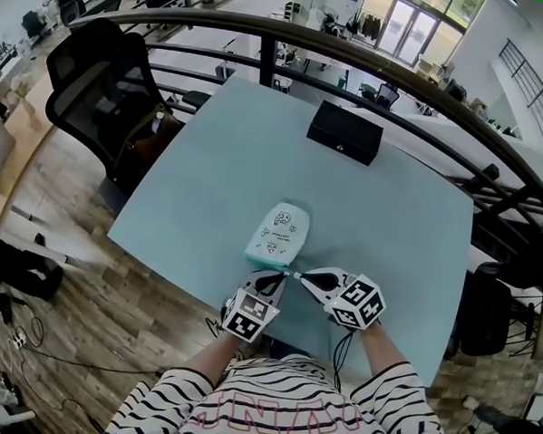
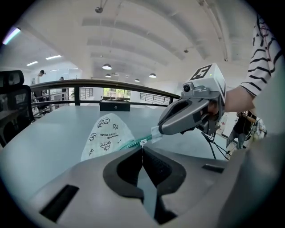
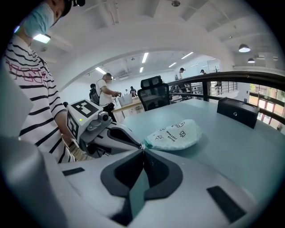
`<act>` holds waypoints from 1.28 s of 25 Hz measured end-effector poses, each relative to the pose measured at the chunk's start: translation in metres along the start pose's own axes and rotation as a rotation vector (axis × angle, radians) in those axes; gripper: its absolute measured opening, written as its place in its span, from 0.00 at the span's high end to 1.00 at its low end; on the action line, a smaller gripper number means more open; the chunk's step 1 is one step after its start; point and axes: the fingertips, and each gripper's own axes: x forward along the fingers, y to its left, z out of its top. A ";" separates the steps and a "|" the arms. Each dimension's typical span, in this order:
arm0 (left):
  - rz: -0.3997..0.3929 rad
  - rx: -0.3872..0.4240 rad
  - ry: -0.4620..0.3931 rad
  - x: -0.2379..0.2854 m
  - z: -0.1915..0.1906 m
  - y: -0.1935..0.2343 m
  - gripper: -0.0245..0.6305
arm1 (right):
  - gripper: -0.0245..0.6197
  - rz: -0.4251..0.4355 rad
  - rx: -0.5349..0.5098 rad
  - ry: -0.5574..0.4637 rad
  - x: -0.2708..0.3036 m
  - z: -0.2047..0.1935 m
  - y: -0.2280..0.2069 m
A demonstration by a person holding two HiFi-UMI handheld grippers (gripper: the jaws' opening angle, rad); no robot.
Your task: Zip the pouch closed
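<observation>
An open office with long ceiling lights lies behind a dark curved railing (image 1: 353, 52), and in front of it stands a wide, pale blue-grey table (image 1: 220, 163). A black office chair (image 1: 97, 75) sits off the table's left corner. The person's striped shirt (image 1: 280, 407) fills the bottom of the head view. A black box (image 1: 345, 132) rests near the table's far edge, well apart from everything else. The pouch (image 1: 280, 232), mint-white with small black doodles, lies flat on the table close to its near edge, with its narrow end towards the person. Both tongs meet at that end, tip almost to tip. The right gripper (image 1: 305, 277) has its jaws pressed together on the pouch's pale end tab (image 2: 156, 132), which sticks out from its tip in the left gripper view. The left gripper (image 1: 283, 276) is also closed, and it pinches what looks like the small silver zipper pull (image 2: 142, 142), though the piece is tiny. From there the green zipper (image 2: 129, 144) runs back along the pouch's edge.
</observation>
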 end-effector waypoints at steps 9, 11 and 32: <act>-0.056 -0.190 0.000 0.001 0.001 0.004 0.92 | 0.92 -0.013 -0.028 0.031 0.002 0.004 -0.007; -0.042 -0.185 0.004 0.002 0.001 0.007 0.92 | 0.92 -0.012 -0.027 0.036 0.001 0.003 -0.009; -0.088 -0.351 0.029 0.006 -0.010 0.021 0.93 | 0.92 -0.093 -0.062 0.105 -0.007 -0.004 -0.030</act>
